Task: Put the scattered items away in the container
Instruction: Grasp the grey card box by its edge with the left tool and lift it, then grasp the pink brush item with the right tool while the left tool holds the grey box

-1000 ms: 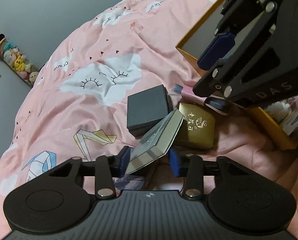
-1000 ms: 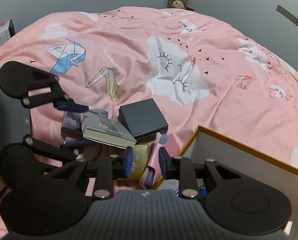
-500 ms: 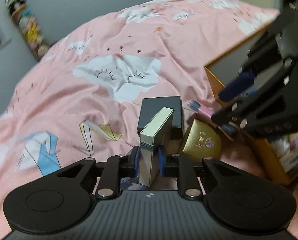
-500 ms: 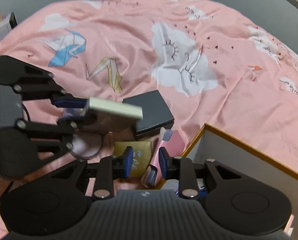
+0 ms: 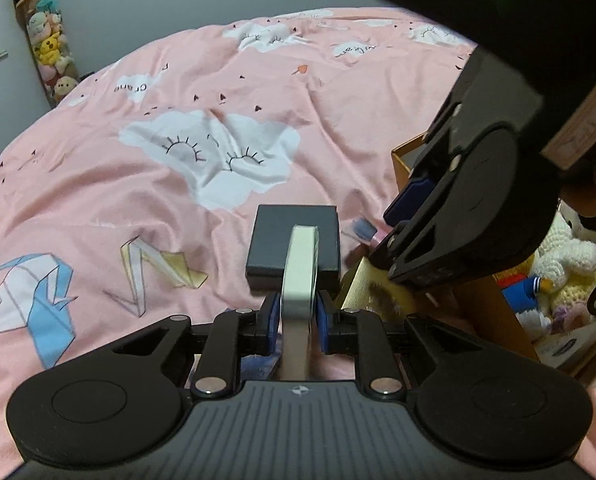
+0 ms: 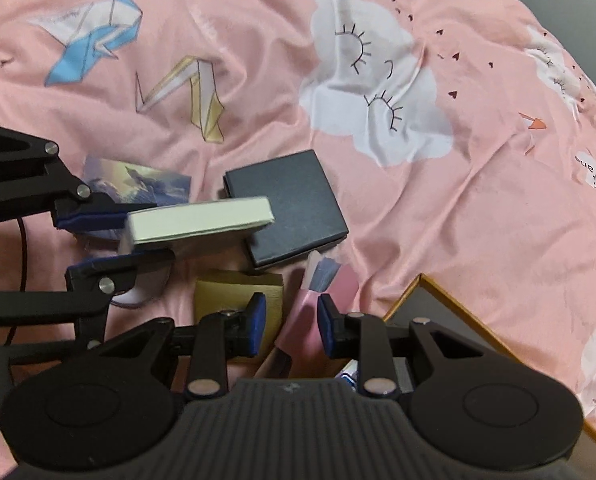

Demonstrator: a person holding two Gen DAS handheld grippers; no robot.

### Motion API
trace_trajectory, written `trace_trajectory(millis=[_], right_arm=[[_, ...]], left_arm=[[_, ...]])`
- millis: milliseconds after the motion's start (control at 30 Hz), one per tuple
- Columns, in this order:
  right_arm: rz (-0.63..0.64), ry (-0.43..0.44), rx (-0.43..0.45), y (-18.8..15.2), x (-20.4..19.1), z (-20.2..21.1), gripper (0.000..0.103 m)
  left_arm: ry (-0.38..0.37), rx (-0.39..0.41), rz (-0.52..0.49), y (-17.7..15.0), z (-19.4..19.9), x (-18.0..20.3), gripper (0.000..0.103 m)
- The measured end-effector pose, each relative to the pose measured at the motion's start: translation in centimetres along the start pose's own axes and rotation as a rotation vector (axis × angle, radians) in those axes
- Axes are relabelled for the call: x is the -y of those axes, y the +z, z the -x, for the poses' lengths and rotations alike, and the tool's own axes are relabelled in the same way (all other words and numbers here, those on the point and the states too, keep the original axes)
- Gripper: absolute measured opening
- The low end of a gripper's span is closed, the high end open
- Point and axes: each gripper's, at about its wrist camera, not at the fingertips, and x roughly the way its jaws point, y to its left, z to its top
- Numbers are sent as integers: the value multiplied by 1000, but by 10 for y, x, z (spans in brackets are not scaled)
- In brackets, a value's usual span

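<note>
Left gripper (image 5: 297, 312) fingers clamp the pale box (image 6: 199, 222); right gripper (image 6: 291, 322) fingers apart, seemingly empty.

A bed (image 6: 478, 200) carries everything, covered with a pink sheet printed with white sleepy-eyed clouds and folded-paper cranes. Near its middle lies a flat dark box (image 6: 293, 208), with a gold box (image 6: 233, 292) just beside its near edge and a pink packet (image 6: 318, 308) next to that. A card with a cloudy sky picture (image 6: 137, 180) lies to the left of the dark box. An open cardboard box with an orange rim (image 6: 450, 300) sits on the sheet at the right, just beside the pink packet.
</note>
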Motion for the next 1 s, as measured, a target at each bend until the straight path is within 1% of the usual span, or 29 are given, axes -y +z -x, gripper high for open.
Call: trace_trajectory(millis=[100,167,233,400,633,733,767,833,933,1000], right_arm=[[16,0,-10,2,1,-3,30],[22,3,-23,3,1,-5,31],[27,3,-31,4,1,-7,30],[44,-9,-49,7,-3,-13,30],[72,-56,-69,14,-9,-22,34],[91,-83,-84,18,-11,-27,36],[97,-94,-90,19,-12,-29,38],[108,-121,-103,22,-11,-33,39],[120,-160,-113,24,-10,-37,40],[126,-164,-112,25,-10,-38,40]], left_arm=[[-24,8,22,1,-4,1,22],[-27,16,32,1,-4,2,19],[-9,21,46,0,-2,1,18],[38,29,125,-3,8,-9,17],[68,46,206,-7,18,-24,17],[79,43,223,-8,18,-28,17],[83,45,227,-9,18,-29,0],[88,53,237,-10,20,-31,0],[74,51,254,-10,20,-35,0],[73,42,254,-11,18,-35,0]])
